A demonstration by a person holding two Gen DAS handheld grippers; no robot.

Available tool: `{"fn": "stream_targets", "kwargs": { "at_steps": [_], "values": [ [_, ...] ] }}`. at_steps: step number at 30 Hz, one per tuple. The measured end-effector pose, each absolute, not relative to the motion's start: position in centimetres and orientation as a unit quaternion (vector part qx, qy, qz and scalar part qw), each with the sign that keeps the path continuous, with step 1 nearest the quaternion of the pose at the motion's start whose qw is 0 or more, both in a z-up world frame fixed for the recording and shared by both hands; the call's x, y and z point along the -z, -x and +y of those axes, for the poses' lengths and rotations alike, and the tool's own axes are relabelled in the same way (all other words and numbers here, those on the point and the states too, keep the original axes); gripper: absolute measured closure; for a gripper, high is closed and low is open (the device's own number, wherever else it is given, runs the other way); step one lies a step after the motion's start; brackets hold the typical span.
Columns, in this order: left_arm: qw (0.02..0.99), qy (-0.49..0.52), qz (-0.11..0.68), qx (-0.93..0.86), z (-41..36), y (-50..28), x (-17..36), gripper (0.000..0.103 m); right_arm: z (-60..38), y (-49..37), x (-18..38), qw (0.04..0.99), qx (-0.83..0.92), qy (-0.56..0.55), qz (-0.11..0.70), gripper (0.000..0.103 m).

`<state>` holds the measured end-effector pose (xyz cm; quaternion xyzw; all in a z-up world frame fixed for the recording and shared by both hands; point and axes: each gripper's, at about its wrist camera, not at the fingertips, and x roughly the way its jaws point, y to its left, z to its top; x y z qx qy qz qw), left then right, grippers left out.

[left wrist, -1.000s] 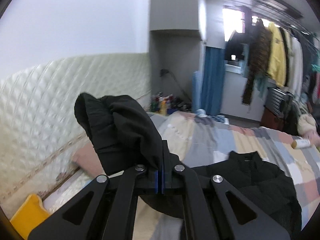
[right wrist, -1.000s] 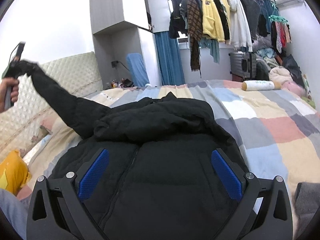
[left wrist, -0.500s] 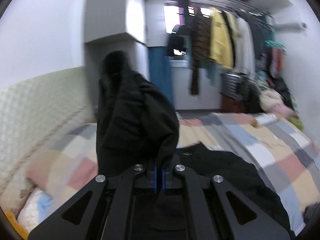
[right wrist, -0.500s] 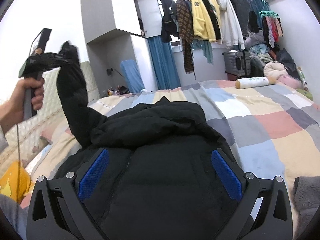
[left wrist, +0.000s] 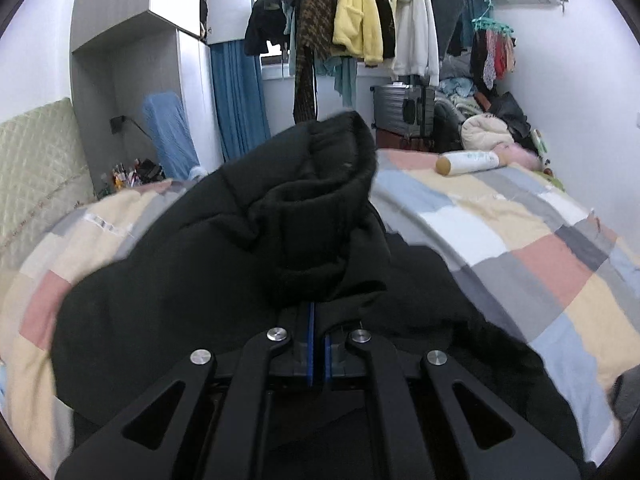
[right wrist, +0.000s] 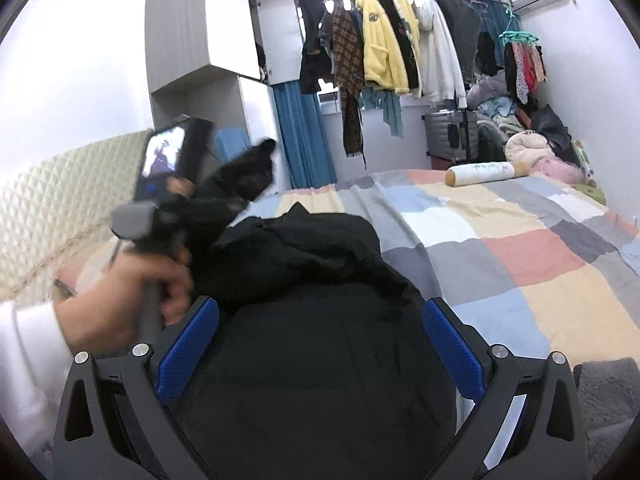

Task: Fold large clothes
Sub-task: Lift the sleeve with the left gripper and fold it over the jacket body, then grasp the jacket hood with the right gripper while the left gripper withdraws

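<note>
Our left claw (left wrist: 318,344) is pinched tight on a sleeve (left wrist: 320,200) of the black puffer jacket (left wrist: 168,300); the blue pads are nearly touching, with dark fabric caught between them. From the claw the sleeve rises toward 12 o'clock, its ribbed knit cuff curling over at the top, and the quilted body of the jacket spreads below and out to 9 o'clock over the bed.

In the right wrist view our right claw (right wrist: 320,352) stands wide apart with nothing gripped, its textured blue pads (right wrist: 188,344) on either side of the jacket (right wrist: 320,360), which lies flat beneath and fills the space between them. The jacket's bunched upper part sits at 12 o'clock from this claw. At 10 o'clock our left hand (right wrist: 132,300), in a white sleeve (right wrist: 24,344), grips the left tool's handle, and the held jacket sleeve (right wrist: 240,176) sticks up and away from it, blurred.

The jacket is matte, puffy and soft, with stitched channels. It lies on a patchwork bedspread (right wrist: 520,256) of pale yellow, grey, blue, white and salmon squares. A cylindrical bolster pillow (right wrist: 480,172) lies at 1 o'clock near the bed's far edge. A cream diamond-quilted headboard (right wrist: 60,192) runs along at 9 o'clock.
</note>
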<state>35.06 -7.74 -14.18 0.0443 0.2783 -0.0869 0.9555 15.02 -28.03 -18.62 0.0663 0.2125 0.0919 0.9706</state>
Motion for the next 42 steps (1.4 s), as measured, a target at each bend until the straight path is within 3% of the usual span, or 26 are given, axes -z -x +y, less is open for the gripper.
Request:
{"fn": "stream_targets", "kwargs": {
  "at_steps": [14, 17, 19, 22, 23, 42],
  "values": [
    [0.929, -0.033, 0.358, 0.091, -9.0, -37.8, 18.2, 0.1, -29.6, -18.1, 20.9, 0.956, -0.101, -0.119, 0.249, 0.0],
    [0.925, -0.027, 0.368, 0.097, -8.9, -37.4, 17.7, 0.092, -29.7, -17.7, 20.6, 0.957, -0.101, -0.122, 0.245, 0.0],
    [0.921, -0.02, 0.376, 0.1, -8.8, -37.2, 17.5, 0.068, -29.7, -17.5, 20.4, 0.957, -0.103, -0.125, 0.241, 0.0],
    [0.926, -0.016, 0.364, 0.103, -8.8, -35.8, 16.5, 0.017, -29.7, -17.3, 20.1, 0.959, -0.102, -0.12, 0.236, 0.0],
    [0.931, -0.022, 0.35, 0.101, -8.8, -35.0, 16.0, 0.013, -29.6, -17.2, 20.0, 0.959, -0.103, -0.118, 0.235, 0.0],
    [0.96, 0.017, 0.273, 0.059, 2.1, -19.2, 6.0, 0.011, -27.4, -14.7, 18.0, 0.965, -0.135, -0.078, 0.211, 0.0]
  ]
}}
